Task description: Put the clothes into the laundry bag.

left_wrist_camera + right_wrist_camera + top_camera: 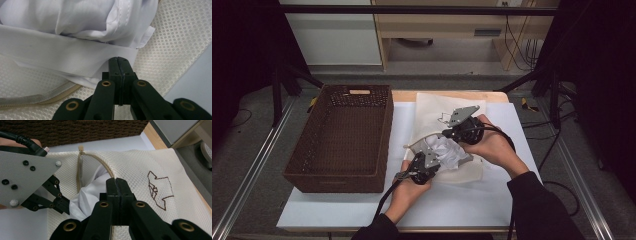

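Note:
A cream mesh laundry bag [437,106] lies on the white table cover with its zip opening [79,170] gaping. A white garment [451,152] bulges out of that opening. My left gripper [441,151] comes from the near side, and its jaws [119,60] are shut on a folded edge of the white garment [62,52]. My right gripper [445,134] comes from the far right, its jaws [117,181] shut on the bag's zip edge where the tape [106,168] meets them. In the right gripper view the left gripper [64,207] touches the garment [87,192].
A brown wicker basket [332,182] stands empty at the left of the table, close to the bag. A brown emblem [157,190] is stitched on the bag's mesh. The white cover [462,205] reaches the table's near edge.

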Demonstrator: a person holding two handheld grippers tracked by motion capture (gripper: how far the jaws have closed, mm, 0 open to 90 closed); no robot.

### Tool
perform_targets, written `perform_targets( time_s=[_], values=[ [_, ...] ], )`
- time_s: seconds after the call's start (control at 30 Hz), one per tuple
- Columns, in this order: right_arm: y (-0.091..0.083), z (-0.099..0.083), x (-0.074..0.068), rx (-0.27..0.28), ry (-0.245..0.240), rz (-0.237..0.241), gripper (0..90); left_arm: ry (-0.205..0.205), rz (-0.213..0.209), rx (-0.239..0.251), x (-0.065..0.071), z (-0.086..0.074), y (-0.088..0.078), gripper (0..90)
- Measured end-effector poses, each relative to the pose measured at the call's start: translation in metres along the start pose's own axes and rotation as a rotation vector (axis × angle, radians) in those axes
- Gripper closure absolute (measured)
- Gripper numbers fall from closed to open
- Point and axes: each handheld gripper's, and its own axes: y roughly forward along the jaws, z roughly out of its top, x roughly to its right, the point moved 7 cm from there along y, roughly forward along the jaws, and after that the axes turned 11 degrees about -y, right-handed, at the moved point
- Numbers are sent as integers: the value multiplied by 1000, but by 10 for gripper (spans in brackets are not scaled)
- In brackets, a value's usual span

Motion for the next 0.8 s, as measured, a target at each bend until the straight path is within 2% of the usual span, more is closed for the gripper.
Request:
perform_targets(
  time_s=[0.33,0.8],
  values=[
    [1,2,1,-2,0,2,900,4,1,0,-1,1,1,900],
    [2,4,1,-5,-1,1,900,-10,3,9,-4,4,5,900]
  ],
)
